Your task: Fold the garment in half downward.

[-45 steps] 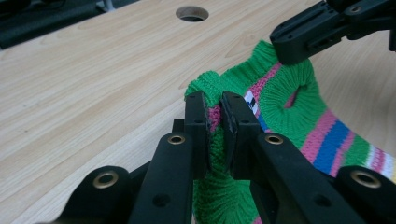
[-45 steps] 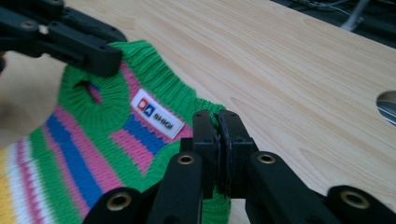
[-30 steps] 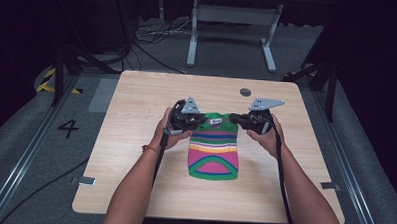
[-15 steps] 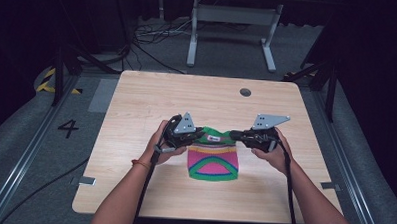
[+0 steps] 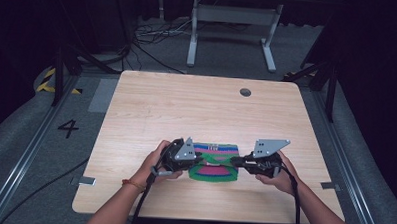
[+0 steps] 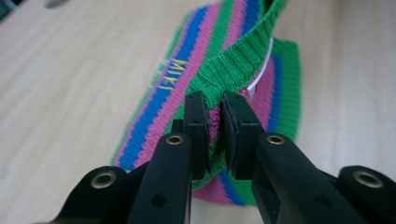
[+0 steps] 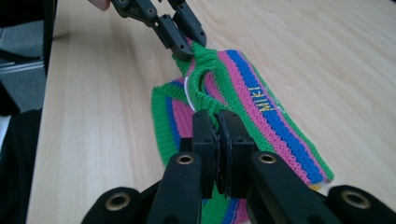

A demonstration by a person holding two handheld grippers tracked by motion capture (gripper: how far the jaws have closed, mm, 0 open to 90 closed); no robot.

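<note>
On the left, the left gripper (image 5: 187,160) is closed tight on the green edge of the striped knit cloth (image 5: 213,162). Its jaws pinch the cloth between them. The cloth has green, pink and blue stripes and small yellow letters (image 6: 170,74). It lies folded on the wooden table (image 5: 186,106), near the front edge, between the two hands. On the right, the right gripper (image 5: 240,163) is closed on the cloth's other side, pinching the green edge too.
</note>
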